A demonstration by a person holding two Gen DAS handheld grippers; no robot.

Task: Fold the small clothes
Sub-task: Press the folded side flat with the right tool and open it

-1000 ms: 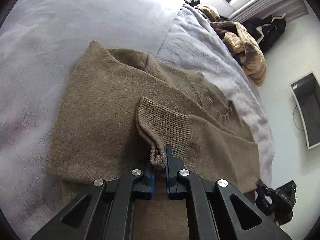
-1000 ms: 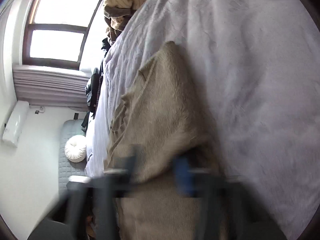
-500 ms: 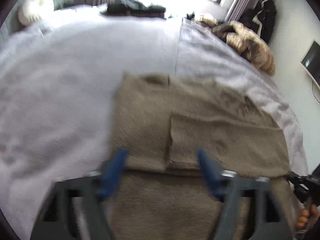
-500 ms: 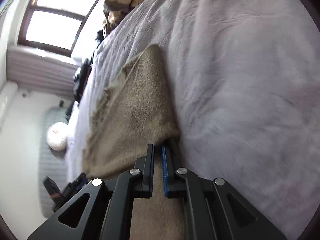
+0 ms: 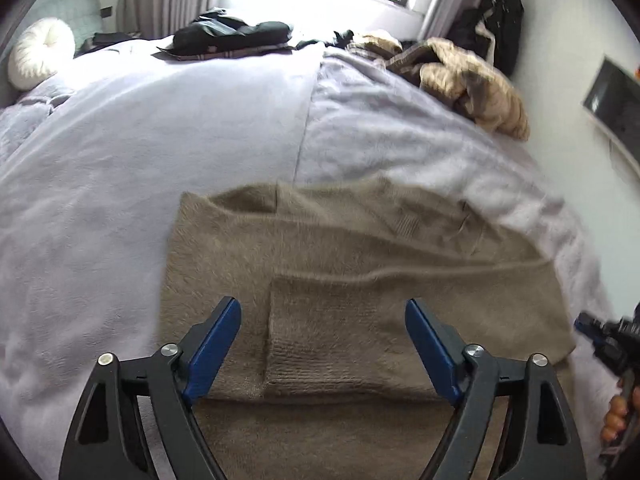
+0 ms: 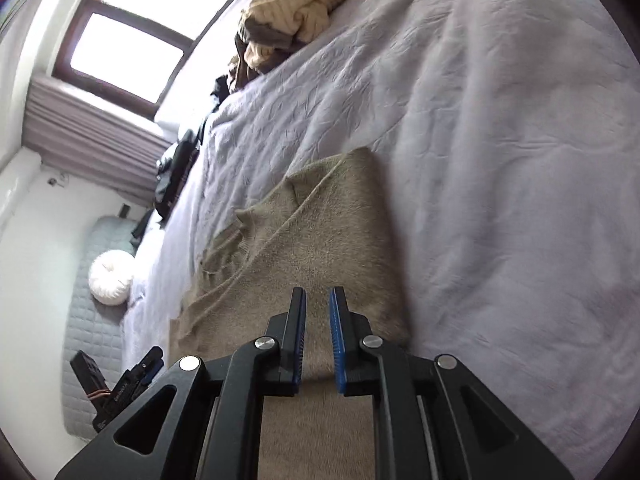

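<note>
An olive-brown knit sweater [image 5: 360,256] lies flat on the lilac bed cover [image 5: 160,120], with a ribbed sleeve cuff [image 5: 340,340] folded across its body. My left gripper [image 5: 322,312] is wide open and empty just above the cuff. In the right wrist view the same sweater [image 6: 320,240] lies along the bed. My right gripper [image 6: 318,292] hovers over the sweater's edge with its jaws a narrow gap apart and nothing between them. The right gripper also shows at the left wrist view's right edge [image 5: 600,336].
A heap of cream and brown clothes [image 5: 472,80] lies at the bed's far right, dark clothes [image 5: 232,36] at the far side by the window. A white round cushion [image 5: 40,52] sits far left. A wall screen [image 5: 616,100] hangs on the right.
My left gripper let go of the sleeve cuff, opened wide and drew back; the cuff now lies flat. My right gripper, shut at the sweater's edge, has opened a little.
</note>
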